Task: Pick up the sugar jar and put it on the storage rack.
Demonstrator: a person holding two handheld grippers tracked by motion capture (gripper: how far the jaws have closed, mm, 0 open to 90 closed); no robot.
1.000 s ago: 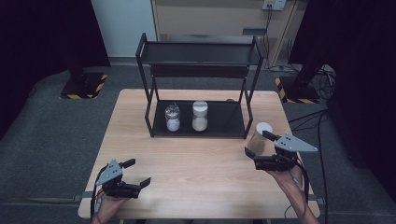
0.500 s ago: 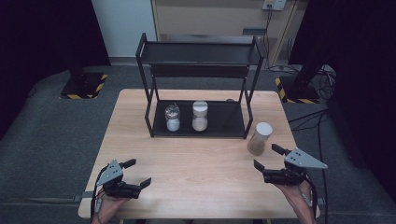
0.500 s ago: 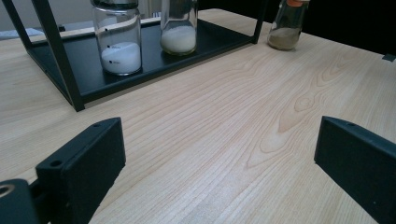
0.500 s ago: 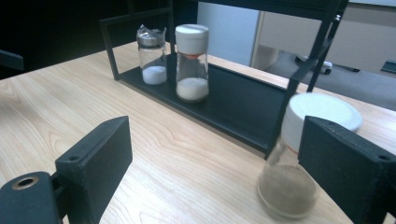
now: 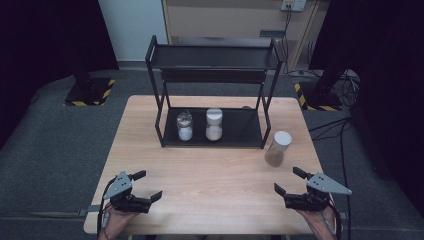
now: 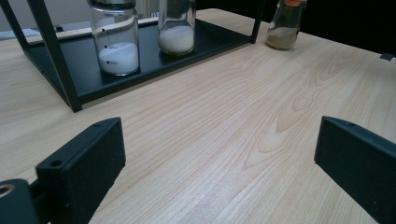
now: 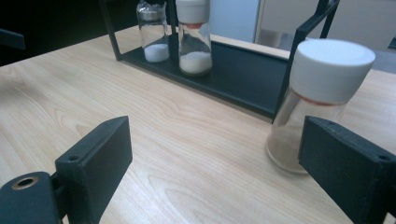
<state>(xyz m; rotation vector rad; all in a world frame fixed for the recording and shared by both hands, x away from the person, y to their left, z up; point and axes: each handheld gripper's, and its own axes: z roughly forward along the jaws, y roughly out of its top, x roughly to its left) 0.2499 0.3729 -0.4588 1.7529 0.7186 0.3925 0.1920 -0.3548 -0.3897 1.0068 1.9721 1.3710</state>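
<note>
Right gripper (image 5: 289,181) is sitting at lower right of the high view, jaws spread, pinching nothing. Brown jar (image 5: 277,148) with white lid is standing upright on the table (image 5: 220,170), just up-left of that gripper, right of the rack (image 5: 215,95) and outside it. In the right gripper view the jar (image 7: 317,102) is showing at right, partly behind the right jaw, not between the pads. Left gripper (image 5: 147,185) is resting at lower left, jaws spread, empty. Two jars with white contents are standing on the rack's lower shelf.
</note>
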